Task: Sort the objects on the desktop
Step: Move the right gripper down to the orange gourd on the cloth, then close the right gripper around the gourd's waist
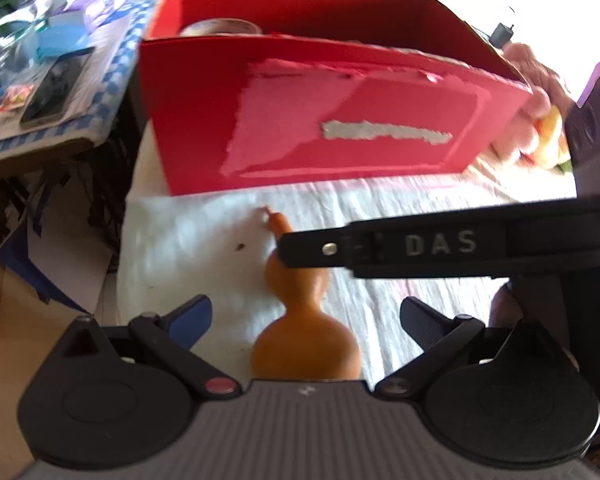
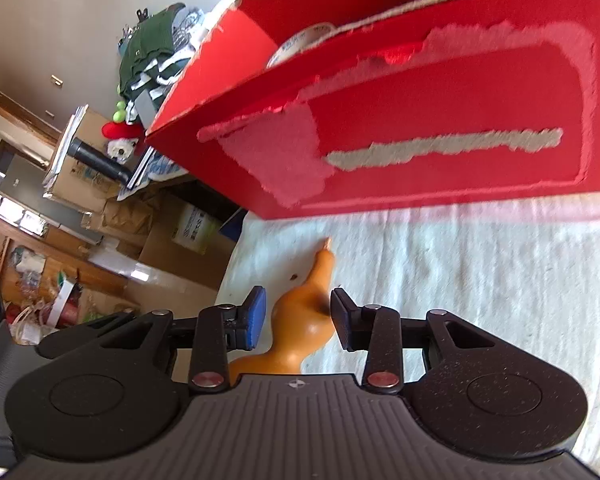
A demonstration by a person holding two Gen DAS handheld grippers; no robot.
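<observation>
An orange gourd (image 1: 306, 344) lies on the white cloth (image 1: 204, 240), its stem pointing at the red cardboard box (image 1: 340, 120). My left gripper (image 1: 306, 312) is open wide, with a finger on either side of the gourd's lower bulb and not touching it. A black finger of my right gripper (image 1: 440, 244) reaches in from the right across the gourd's upper bulb. In the right wrist view my right gripper (image 2: 298, 316) straddles the gourd (image 2: 296, 340); its pads stand close, with a thin gap at the left pad. A tape roll (image 1: 220, 26) lies inside the box (image 2: 440, 92).
A hand (image 1: 536, 80) rests at the box's right end beside something yellow (image 1: 552, 136). To the left a side table holds a phone (image 1: 56, 88) and clutter. Cardboard boxes (image 2: 172, 240) stand on the floor past the cloth's left edge.
</observation>
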